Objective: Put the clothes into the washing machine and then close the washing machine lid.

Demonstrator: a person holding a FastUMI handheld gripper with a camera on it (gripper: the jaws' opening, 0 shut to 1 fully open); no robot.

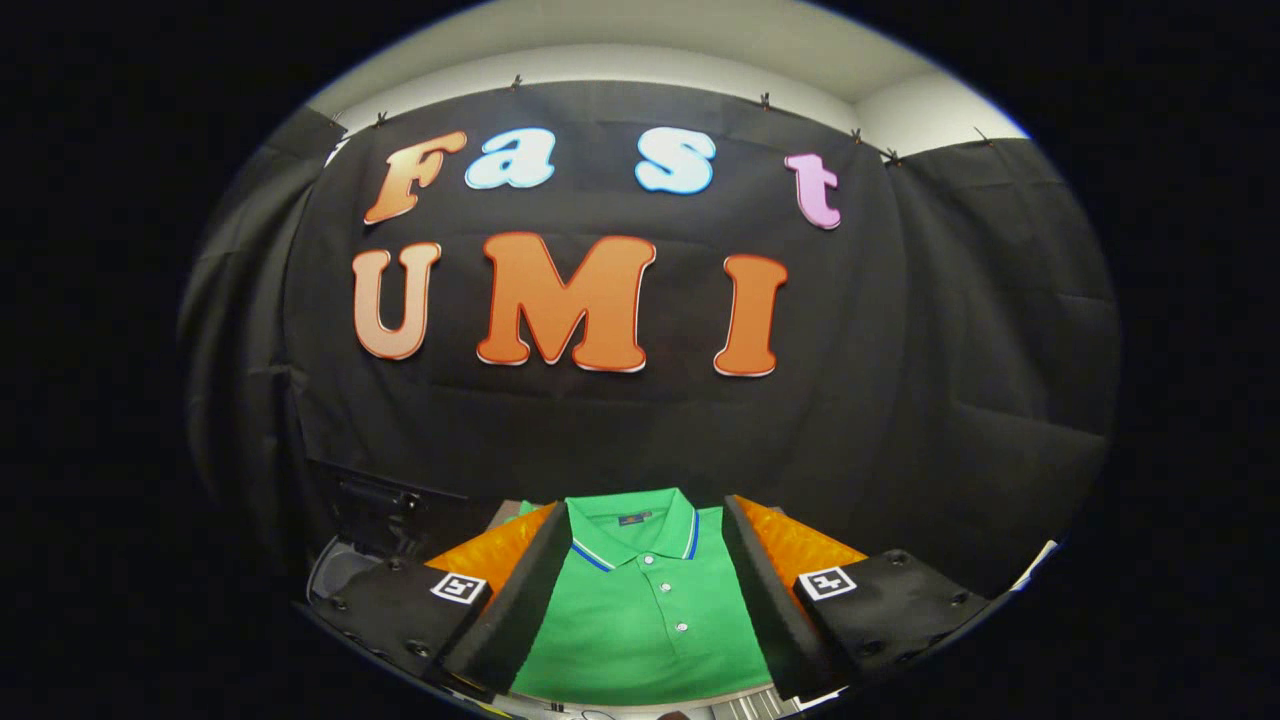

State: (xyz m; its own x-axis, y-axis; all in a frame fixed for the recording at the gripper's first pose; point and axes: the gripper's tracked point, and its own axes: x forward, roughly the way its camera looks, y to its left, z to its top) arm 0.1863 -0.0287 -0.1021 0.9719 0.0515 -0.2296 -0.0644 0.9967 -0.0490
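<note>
A green polo shirt [645, 610] with a blue-and-white edged collar and white buttons lies flat, folded, right below and between my fingers. My gripper [645, 530] is open, one finger on each side of the shirt's collar, neither pressing on the cloth. To the left, beyond the left finger, part of the washing machine [375, 510] shows: a dark raised lid and a pale rim under it. Its inside is hidden.
The black cloth wall of the booth stands close behind the shirt and wraps round both sides. A pale surface edge [1035, 560] shows to the right of the right finger.
</note>
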